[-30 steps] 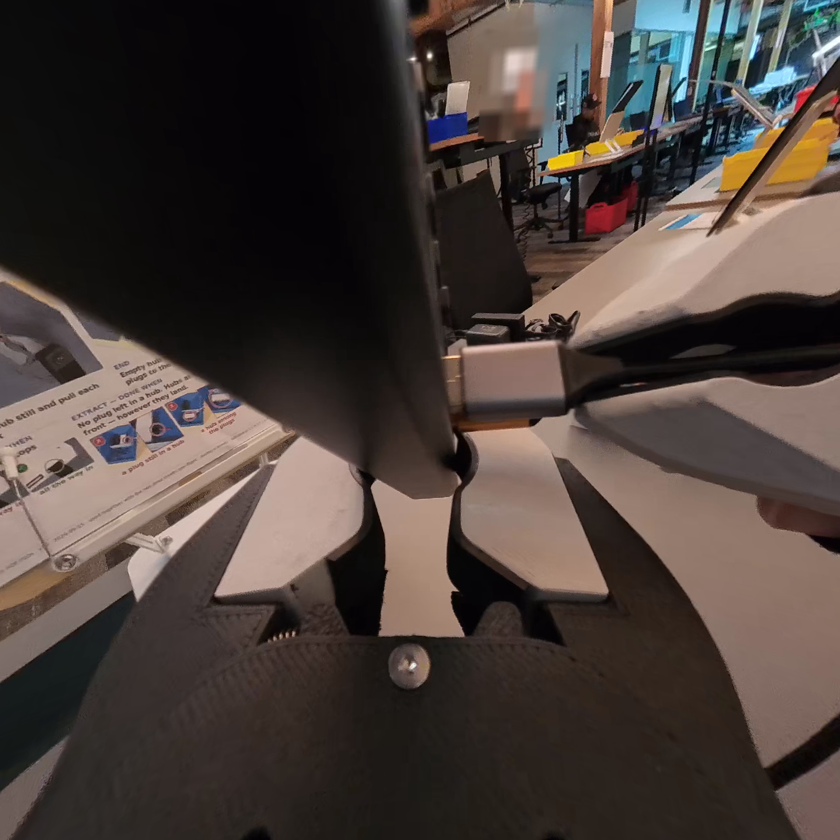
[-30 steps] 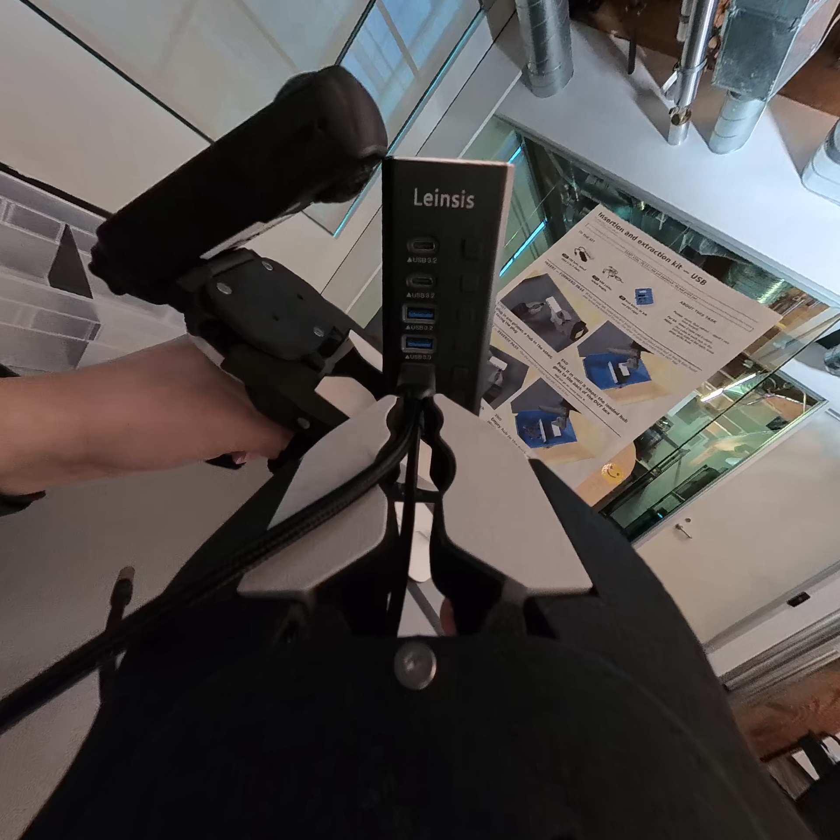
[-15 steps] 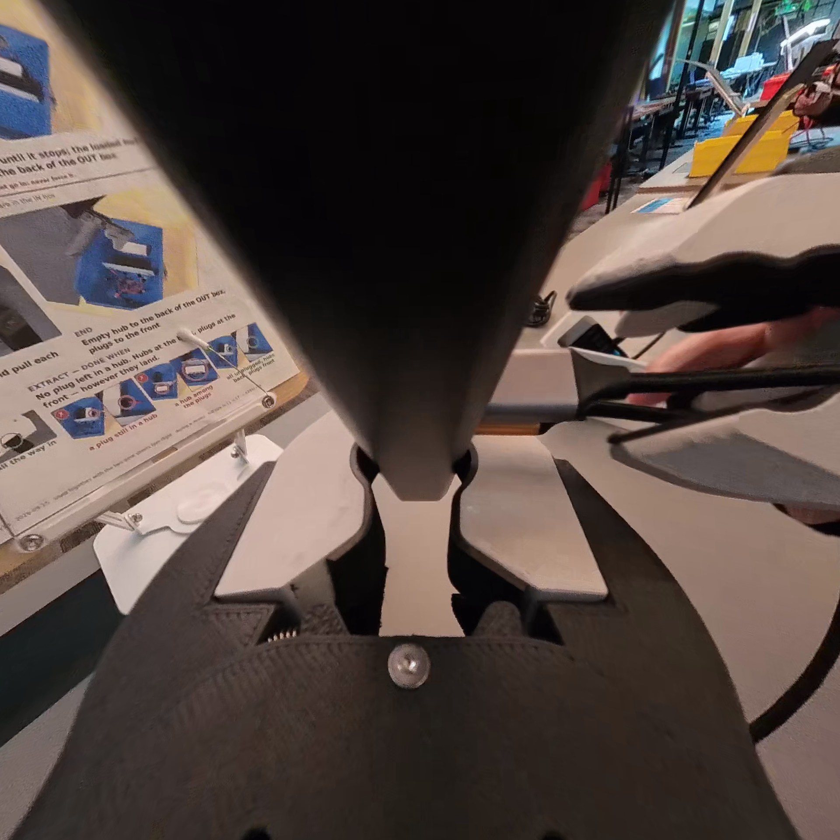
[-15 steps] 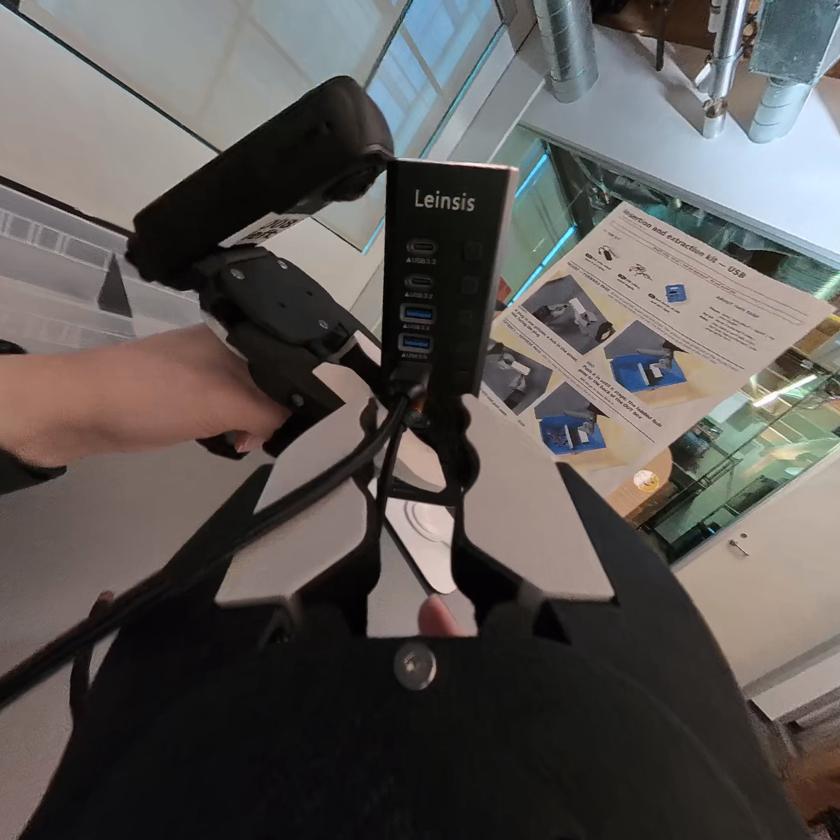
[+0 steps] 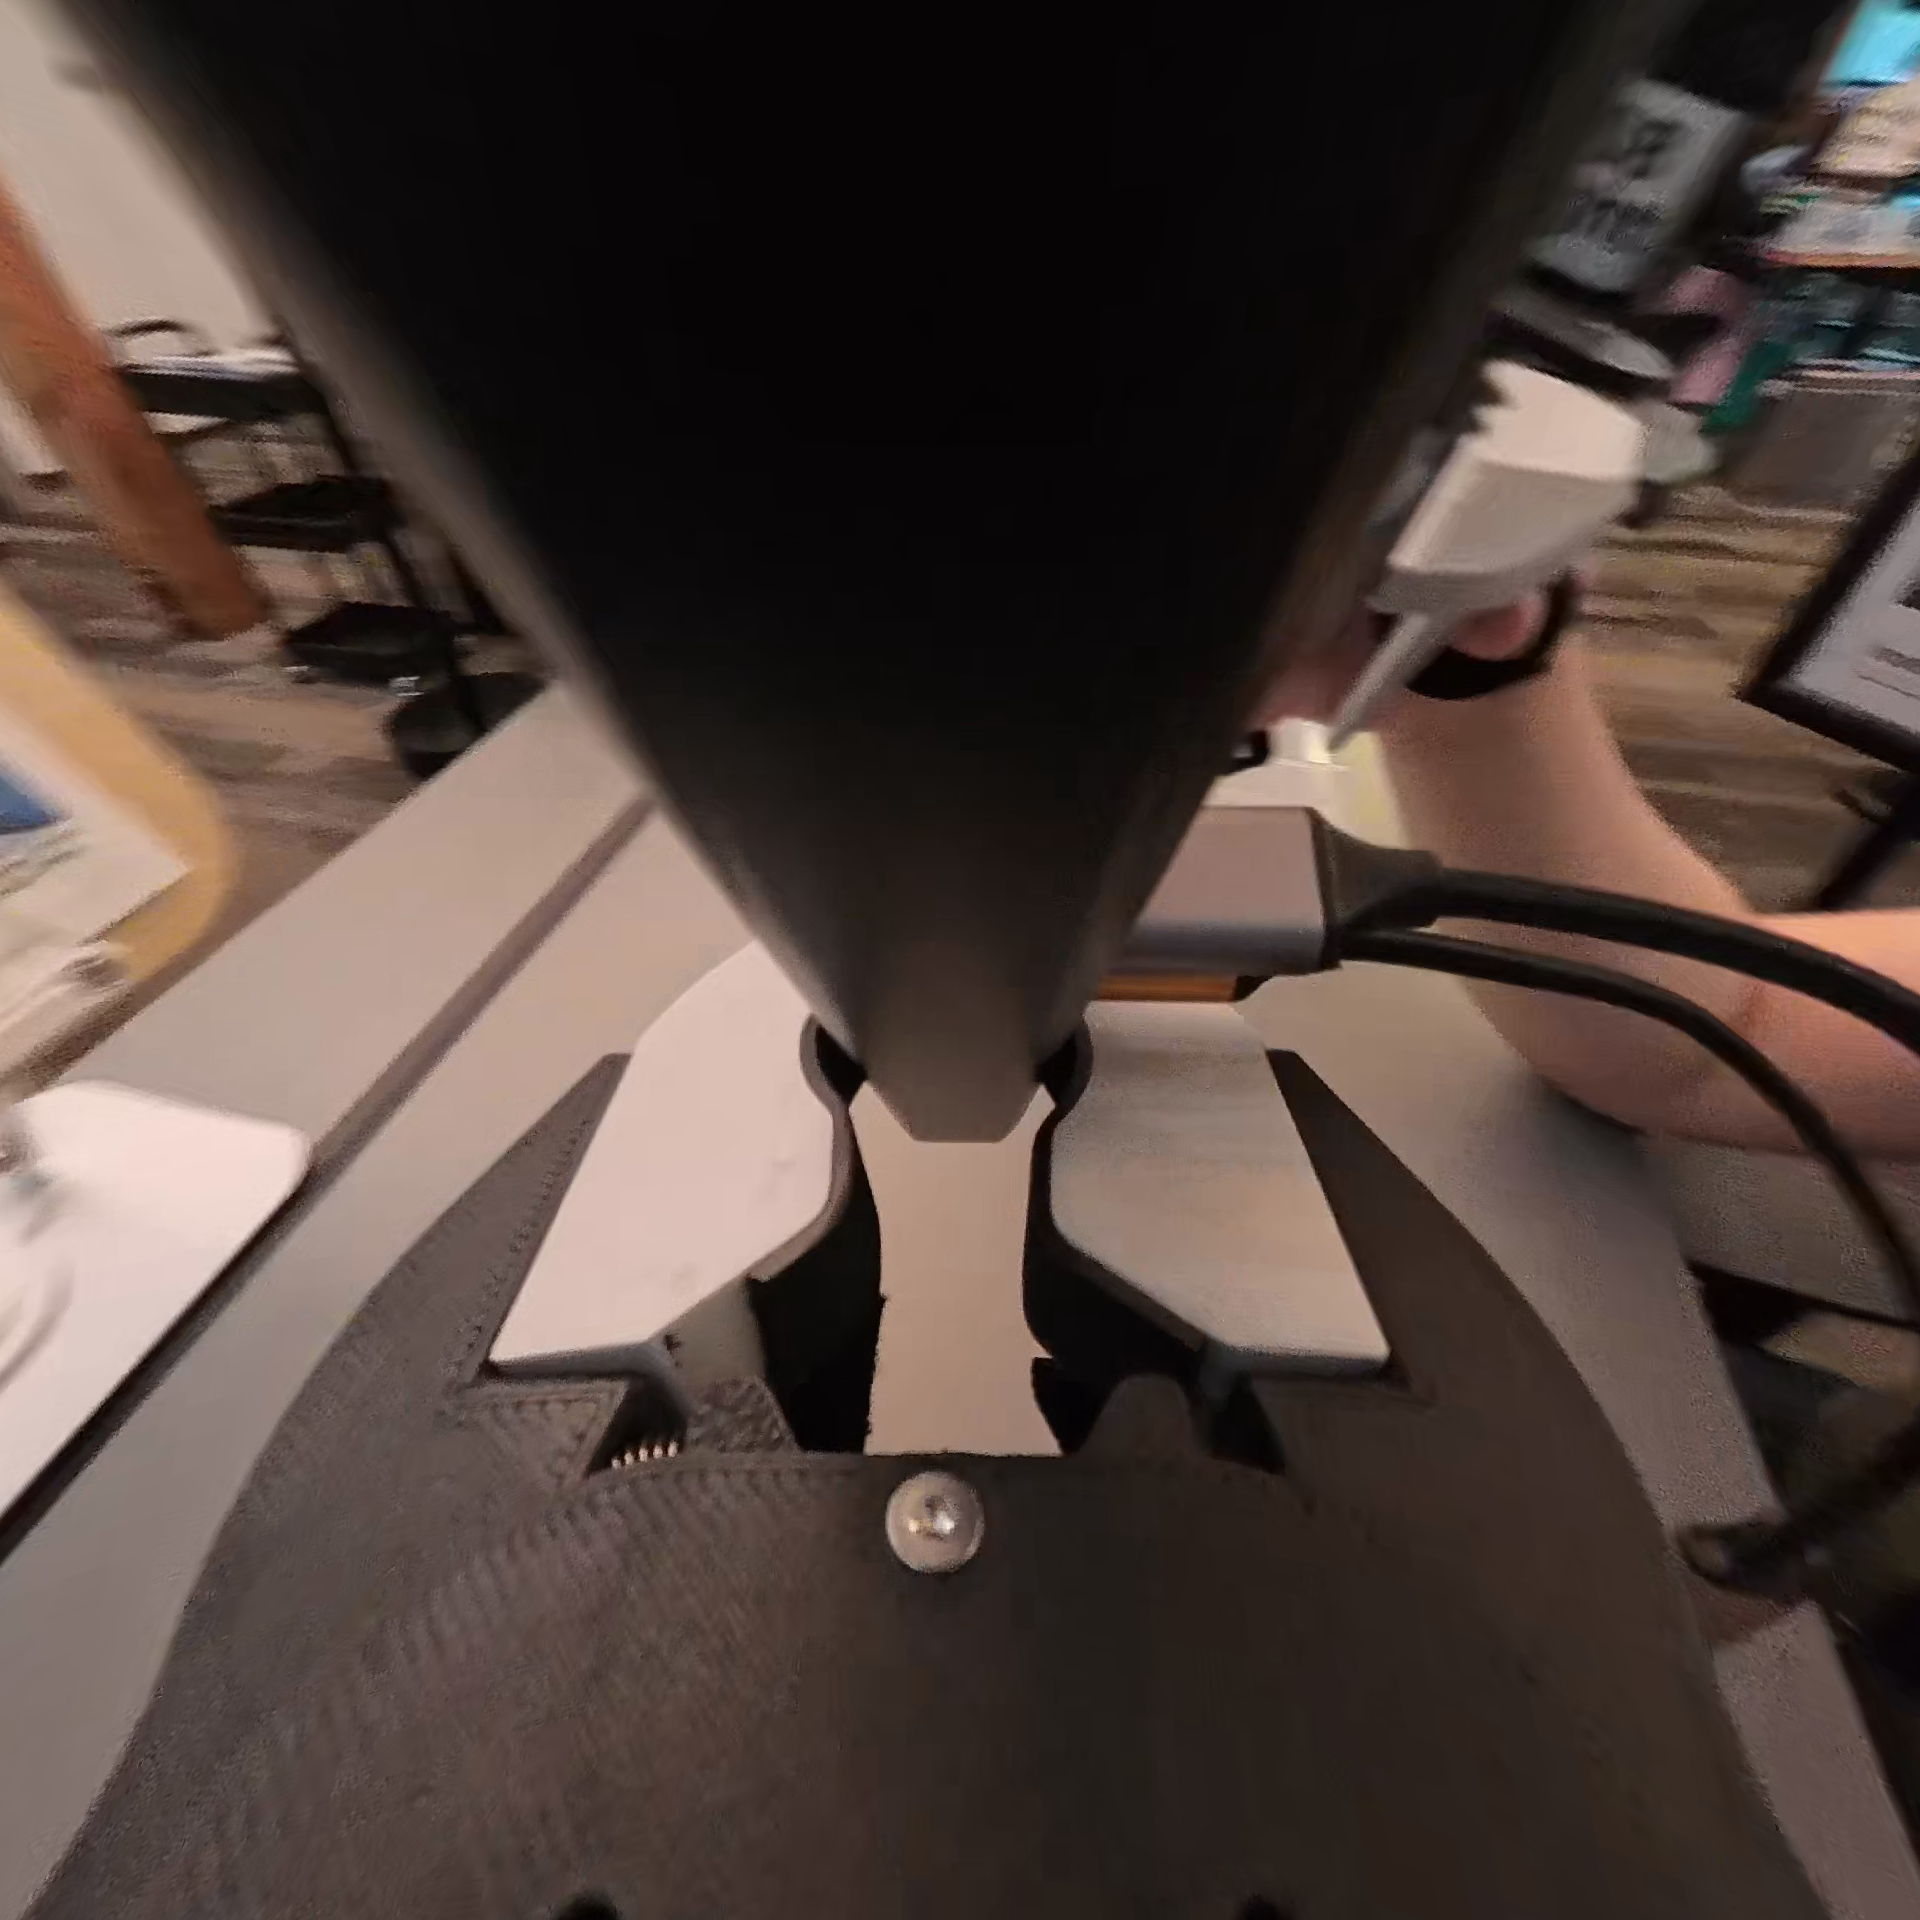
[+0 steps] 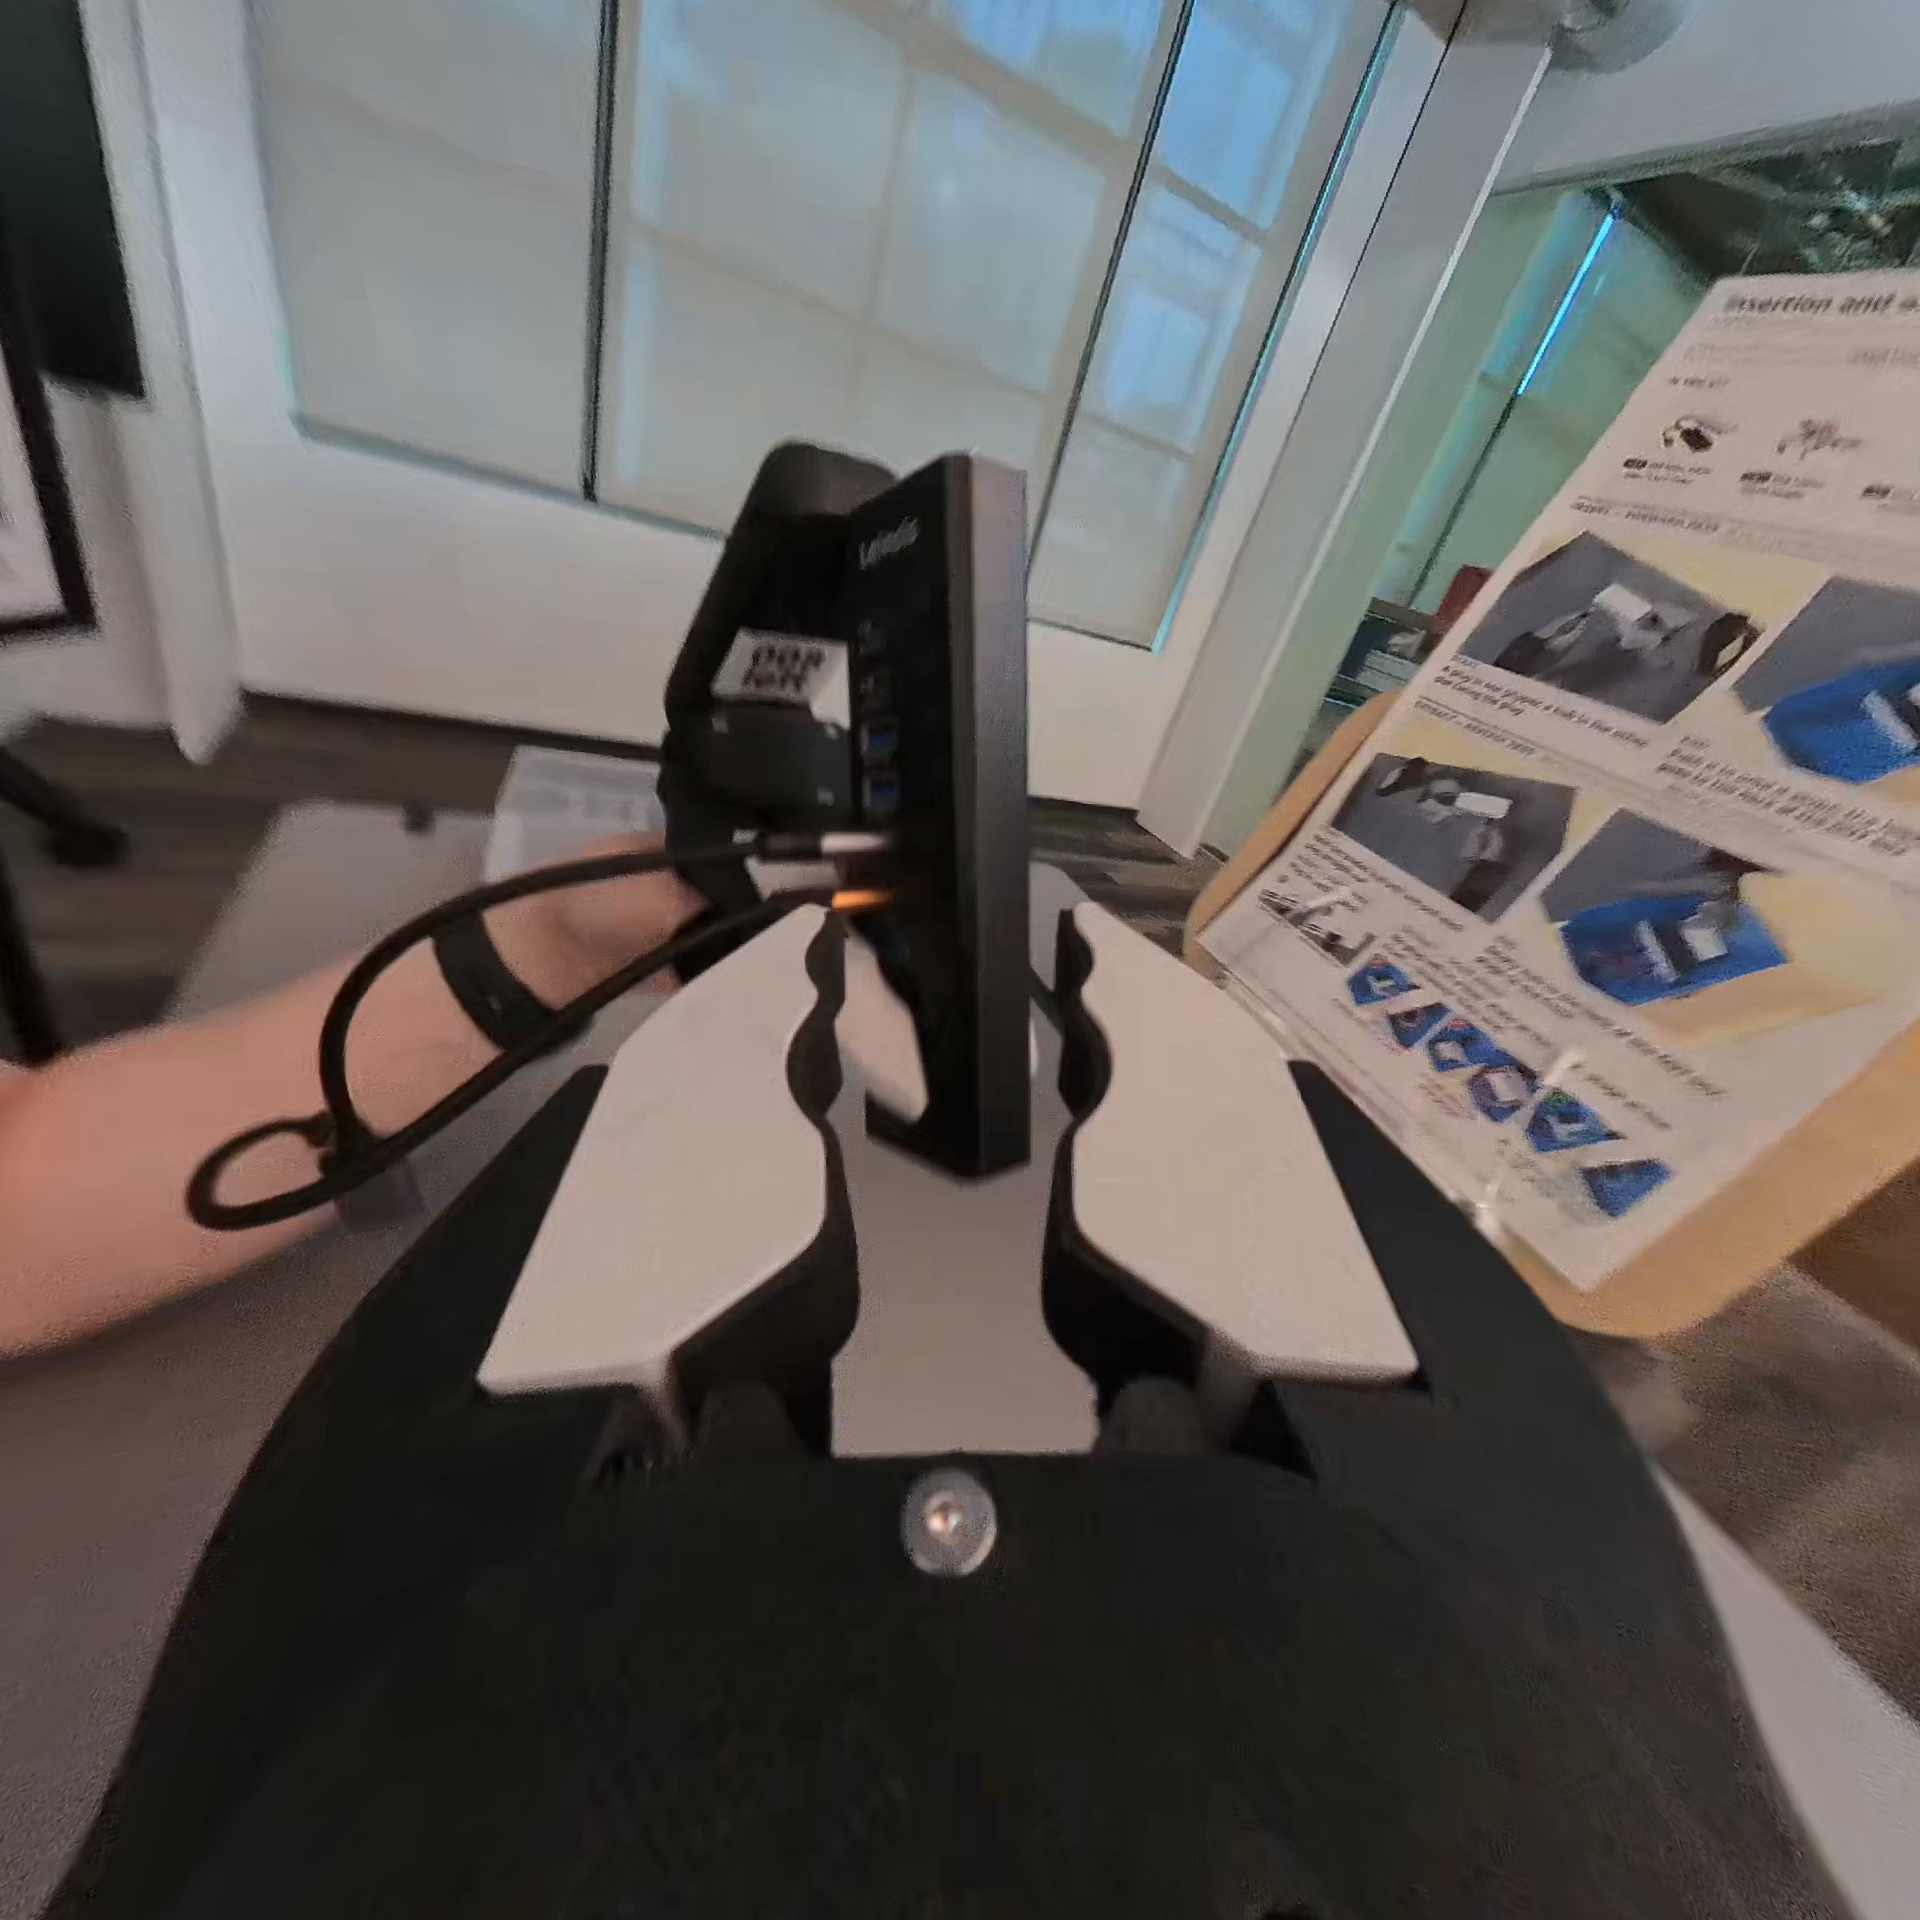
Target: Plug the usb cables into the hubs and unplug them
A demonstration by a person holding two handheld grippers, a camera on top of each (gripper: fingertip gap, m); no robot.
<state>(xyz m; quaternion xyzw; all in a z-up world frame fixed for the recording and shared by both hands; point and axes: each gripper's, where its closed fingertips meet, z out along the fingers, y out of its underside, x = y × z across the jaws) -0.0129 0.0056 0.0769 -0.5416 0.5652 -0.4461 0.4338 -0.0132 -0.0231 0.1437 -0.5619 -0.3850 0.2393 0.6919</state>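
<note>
Left gripper – jaws clenched on the bottom end of the black USB hub, which stands upright over the grey table and fills the upper part of the left wrist view. Wrist roughly level, fingers pointing forward under the hub.

On the hub's right face, low down: a grey-shelled plug seated in a port, and just under it a second plug with an orange collar. Their black cables trail off right, across the person's forearm.

Right gripper – jaws released, holding nothing. The hub's lower corner sits in the gap between the fingers without visible contact; depth is hard to read. The gripper faces the hub's narrow edge, tilted slightly up, with the instruction sheet propped to the right.

Judgement: both plugs look seated, so the step in hand is probably extraction. To do it well:
- swing the right gripper round to the port side
- close on a plug's rigid shell, not its cable
- pull straight along the port axis, no twisting
- keep the left grip firm so the hub does not pivot
</note>
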